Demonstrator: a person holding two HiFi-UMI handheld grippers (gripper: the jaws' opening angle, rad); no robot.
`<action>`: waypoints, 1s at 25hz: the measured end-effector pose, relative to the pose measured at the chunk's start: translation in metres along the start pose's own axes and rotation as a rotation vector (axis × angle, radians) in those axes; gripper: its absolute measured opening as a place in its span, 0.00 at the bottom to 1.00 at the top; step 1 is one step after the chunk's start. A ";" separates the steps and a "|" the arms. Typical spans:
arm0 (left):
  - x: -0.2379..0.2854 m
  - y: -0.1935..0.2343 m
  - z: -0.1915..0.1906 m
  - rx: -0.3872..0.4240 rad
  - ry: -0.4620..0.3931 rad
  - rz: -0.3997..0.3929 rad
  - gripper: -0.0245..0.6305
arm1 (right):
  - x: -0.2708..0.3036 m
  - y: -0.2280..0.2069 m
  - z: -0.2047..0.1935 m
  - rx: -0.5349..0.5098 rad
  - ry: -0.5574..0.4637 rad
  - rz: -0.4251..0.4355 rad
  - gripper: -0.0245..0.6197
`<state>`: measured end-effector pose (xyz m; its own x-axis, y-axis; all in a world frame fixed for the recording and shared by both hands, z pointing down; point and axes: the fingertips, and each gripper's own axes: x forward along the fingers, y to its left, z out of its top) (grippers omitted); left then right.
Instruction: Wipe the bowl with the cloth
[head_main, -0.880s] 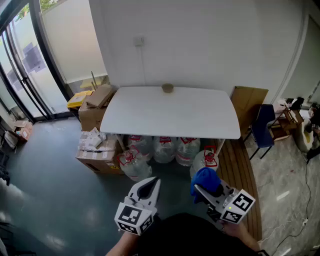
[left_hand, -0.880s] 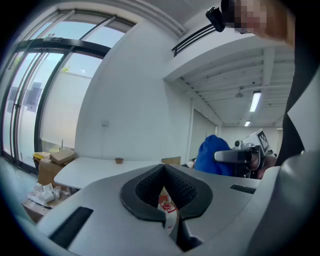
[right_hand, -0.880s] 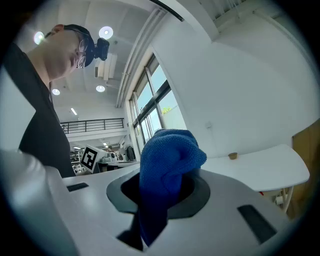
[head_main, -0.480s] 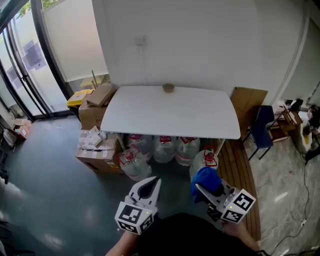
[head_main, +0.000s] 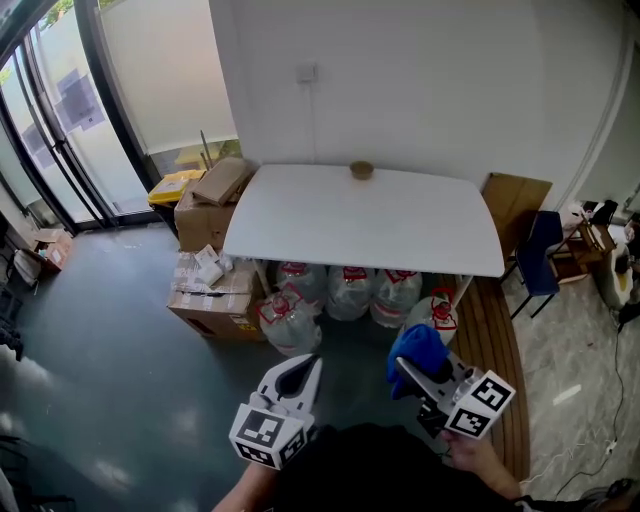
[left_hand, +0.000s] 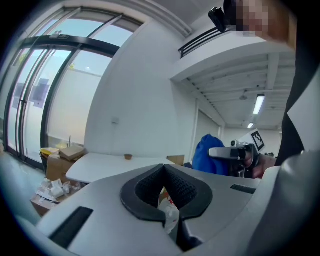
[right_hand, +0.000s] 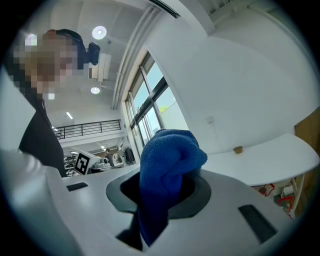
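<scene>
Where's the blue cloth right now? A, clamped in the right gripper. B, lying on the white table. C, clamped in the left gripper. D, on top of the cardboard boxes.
A: the blue cloth sticks up from between the jaws of the right gripper, which are closed on it, away from the table.

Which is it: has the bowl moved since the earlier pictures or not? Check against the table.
No. The bowl keeps its spot at the far edge of the table; both shifted right together in the head view: the camera moved.
</scene>
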<state>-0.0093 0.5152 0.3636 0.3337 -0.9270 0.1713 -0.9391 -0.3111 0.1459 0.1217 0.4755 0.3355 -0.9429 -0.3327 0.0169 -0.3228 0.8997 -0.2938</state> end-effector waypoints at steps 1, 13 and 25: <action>-0.006 0.008 -0.001 0.000 0.002 0.005 0.05 | 0.007 0.004 0.000 -0.002 -0.003 0.000 0.16; -0.007 0.060 -0.009 -0.048 0.017 0.009 0.05 | 0.046 -0.006 -0.008 0.037 0.007 -0.036 0.16; 0.107 0.101 0.014 -0.054 0.039 0.076 0.05 | 0.093 -0.120 0.019 0.087 0.013 0.053 0.16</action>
<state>-0.0697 0.3816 0.3834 0.2659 -0.9383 0.2212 -0.9563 -0.2279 0.1829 0.0741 0.3311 0.3539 -0.9596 -0.2813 0.0114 -0.2647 0.8878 -0.3765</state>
